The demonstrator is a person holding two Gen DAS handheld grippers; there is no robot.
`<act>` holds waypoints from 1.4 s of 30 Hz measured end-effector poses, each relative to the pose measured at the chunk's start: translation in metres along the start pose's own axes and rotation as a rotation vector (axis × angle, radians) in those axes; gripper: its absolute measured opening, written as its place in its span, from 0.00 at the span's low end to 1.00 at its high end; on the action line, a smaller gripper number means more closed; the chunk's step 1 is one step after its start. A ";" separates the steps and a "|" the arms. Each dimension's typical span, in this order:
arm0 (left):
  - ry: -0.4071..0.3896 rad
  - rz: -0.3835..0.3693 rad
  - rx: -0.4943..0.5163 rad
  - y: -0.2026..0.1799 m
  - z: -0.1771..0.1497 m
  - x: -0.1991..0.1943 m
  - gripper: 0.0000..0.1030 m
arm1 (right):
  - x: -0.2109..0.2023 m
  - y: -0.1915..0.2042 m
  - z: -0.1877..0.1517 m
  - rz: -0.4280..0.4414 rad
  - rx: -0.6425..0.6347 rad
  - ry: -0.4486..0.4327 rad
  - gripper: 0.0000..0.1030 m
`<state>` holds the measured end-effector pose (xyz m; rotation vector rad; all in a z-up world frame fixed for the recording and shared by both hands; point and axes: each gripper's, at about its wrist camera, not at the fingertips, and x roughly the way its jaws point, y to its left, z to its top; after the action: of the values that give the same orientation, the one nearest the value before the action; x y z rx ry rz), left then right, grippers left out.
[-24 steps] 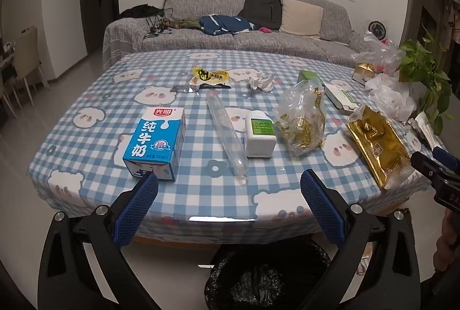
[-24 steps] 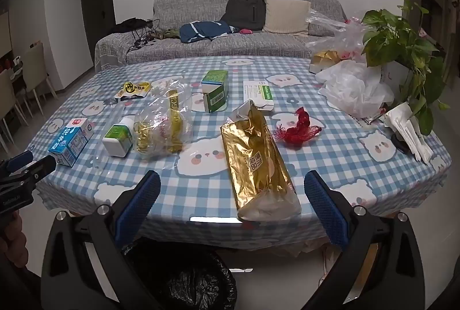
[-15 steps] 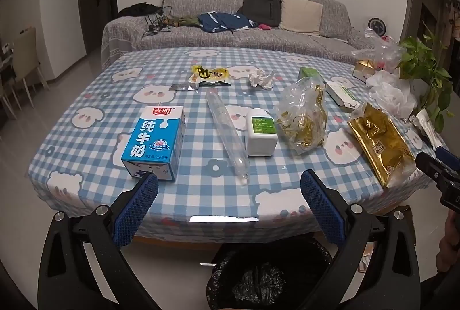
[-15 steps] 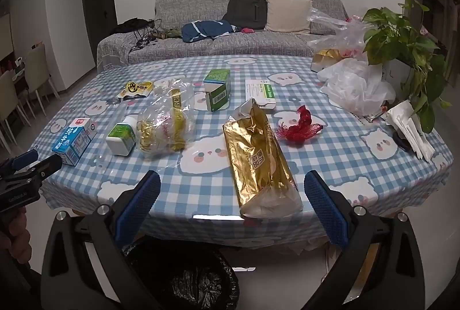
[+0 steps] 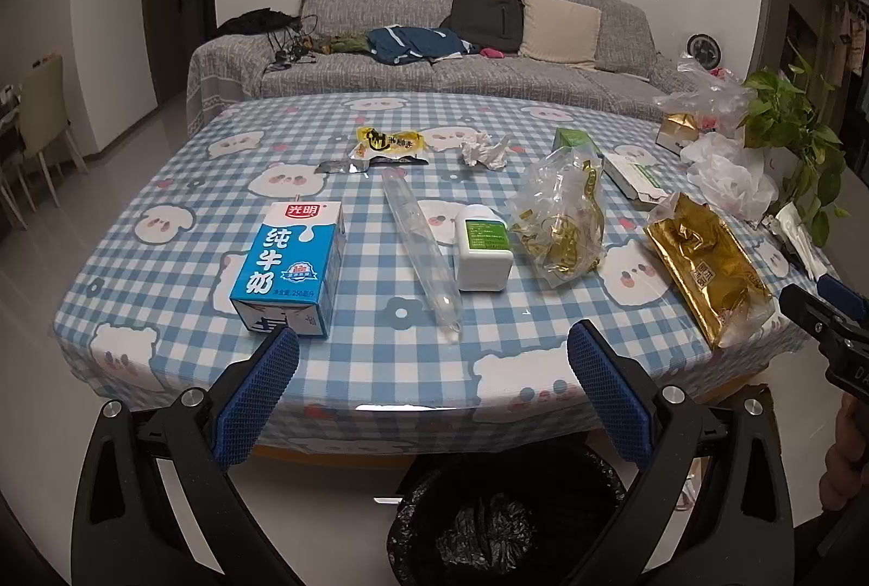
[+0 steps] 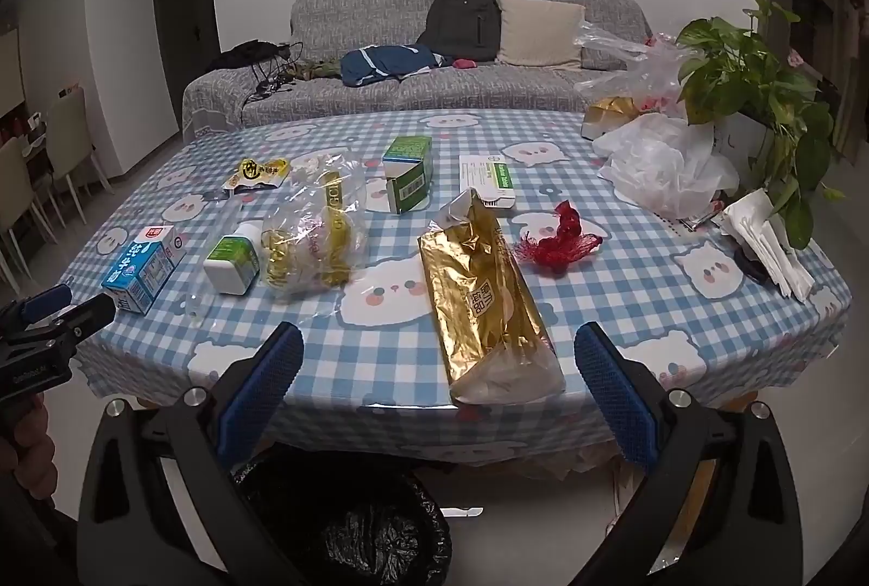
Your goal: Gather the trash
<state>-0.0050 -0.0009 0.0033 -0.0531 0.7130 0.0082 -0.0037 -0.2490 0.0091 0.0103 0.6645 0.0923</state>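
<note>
Both tools, the left tool [image 5: 432, 358] and right tool [image 6: 437, 358], hang wide open and empty above the near edge of the tabletop [image 5: 380, 374], over a black-lined bin [image 5: 505, 521]. We judge nothing is picked yet. To begin well, we would lower the right tool across the narrow width of the gold foil bag [image 6: 483, 298], nearest the edge, and pinch gently, since foil slips. It lies flat and crinkled, its open mouth facing us. A blue milk carton [image 5: 290, 268] lies near left.
</note>
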 end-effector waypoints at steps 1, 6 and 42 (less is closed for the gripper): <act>0.000 0.000 -0.001 0.000 0.000 -0.001 0.94 | -0.001 0.000 0.000 -0.001 0.001 -0.001 0.93; -0.004 -0.003 -0.005 0.003 -0.001 -0.005 0.94 | -0.006 0.002 -0.001 -0.006 -0.005 -0.008 0.93; 0.001 0.027 0.003 0.011 -0.002 -0.006 0.94 | -0.002 0.004 -0.002 -0.003 0.004 0.007 0.93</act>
<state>-0.0117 0.0096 0.0051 -0.0401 0.7143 0.0329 -0.0075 -0.2450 0.0089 0.0126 0.6718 0.0878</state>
